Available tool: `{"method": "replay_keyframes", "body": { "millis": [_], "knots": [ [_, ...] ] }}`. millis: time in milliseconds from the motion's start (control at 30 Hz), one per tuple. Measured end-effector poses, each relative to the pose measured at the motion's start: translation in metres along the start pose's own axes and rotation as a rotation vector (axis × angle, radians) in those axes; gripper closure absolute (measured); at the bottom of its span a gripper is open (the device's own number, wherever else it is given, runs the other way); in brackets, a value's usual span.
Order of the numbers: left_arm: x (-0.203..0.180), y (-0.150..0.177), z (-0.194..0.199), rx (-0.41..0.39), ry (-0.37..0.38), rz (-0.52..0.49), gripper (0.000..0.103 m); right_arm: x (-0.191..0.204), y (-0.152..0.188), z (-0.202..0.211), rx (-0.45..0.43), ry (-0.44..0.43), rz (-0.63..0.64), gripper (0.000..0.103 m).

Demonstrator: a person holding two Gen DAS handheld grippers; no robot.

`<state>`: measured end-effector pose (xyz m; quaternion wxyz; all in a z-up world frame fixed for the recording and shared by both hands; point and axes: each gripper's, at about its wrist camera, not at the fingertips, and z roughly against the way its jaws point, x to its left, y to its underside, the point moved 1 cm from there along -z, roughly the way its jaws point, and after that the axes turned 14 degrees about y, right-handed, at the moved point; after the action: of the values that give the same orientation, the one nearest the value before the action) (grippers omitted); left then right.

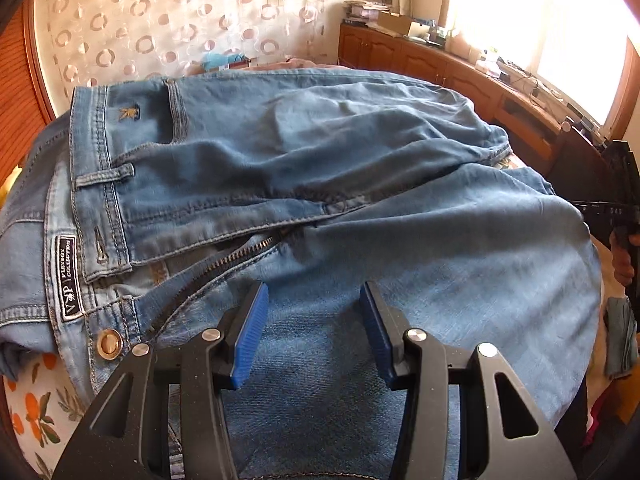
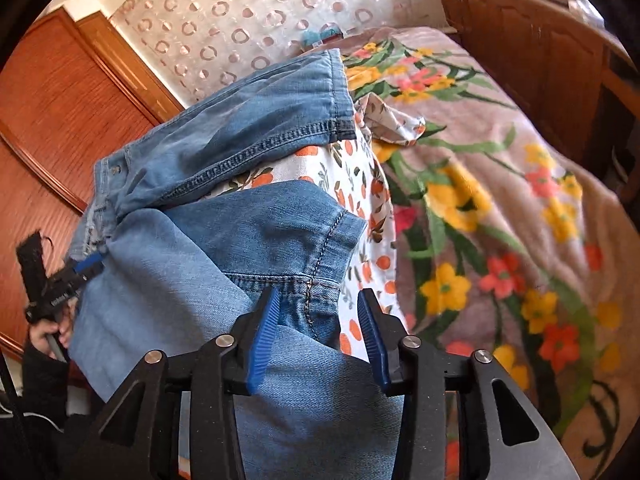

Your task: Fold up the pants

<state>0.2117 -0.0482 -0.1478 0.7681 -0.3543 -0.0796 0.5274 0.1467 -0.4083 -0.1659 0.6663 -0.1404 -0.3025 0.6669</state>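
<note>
- We're looking at the pants (image 1: 320,168), light blue jeans, lying spread over the bed (image 2: 500,208) with its flowery blanket; an orange-print cloth (image 2: 360,184) is sitting under them.
- In the left wrist view the waistband is lying to the left, fly open, with the zipper (image 1: 236,258) showing and the brass button (image 1: 109,343) just beside our left hand-held gripper (image 1: 314,296).
- That left hand-held gripper is hovering wide open right over the denim below the fly; its blue pads (image 1: 250,332) aren't pinching any fabric that we can see.
- Our right hand-held gripper (image 2: 318,300) is also gaping wide, sitting over a leg hem, and the denim is running between its jaws without being squeezed. Can't tell if the pads are actually touching the cloth.
- From the right wrist view the two legs are lying apart with the orange-print cloth showing between them, the far leg's hem (image 2: 336,92) pointing toward the curtain (image 2: 240,12).
- Wooden cabinets (image 1: 420,60) are running along the window side, cluttered on top.
</note>
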Motion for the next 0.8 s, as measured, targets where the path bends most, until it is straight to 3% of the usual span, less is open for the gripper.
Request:
{"method": "replay_keyframes", "body": {
  "millis": [100,200,367,600,800],
  "knots": [
    [0.001,0.001,0.0,0.001,-0.001,-0.001,0.054,0.001,0.001,-0.001,0.0,-0.01,-0.008,0.061],
    [0.001,0.001,0.0,0.004,-0.002,-0.002,0.054,0.008,0.003,0.005,-0.008,-0.026,0.01,0.081],
    [0.001,0.001,0.0,0.002,0.003,0.0,0.054,0.015,-0.007,0.035,-0.16,0.061,0.016,0.083],
    [0.004,0.003,0.004,-0.008,0.019,0.011,0.054,0.01,-0.066,0.051,-0.284,0.146,-0.046,0.083],
    [0.006,0.003,0.009,-0.028,0.019,0.024,0.054,0.024,-0.087,0.002,-0.176,0.247,-0.033,0.079]
  ]
}}
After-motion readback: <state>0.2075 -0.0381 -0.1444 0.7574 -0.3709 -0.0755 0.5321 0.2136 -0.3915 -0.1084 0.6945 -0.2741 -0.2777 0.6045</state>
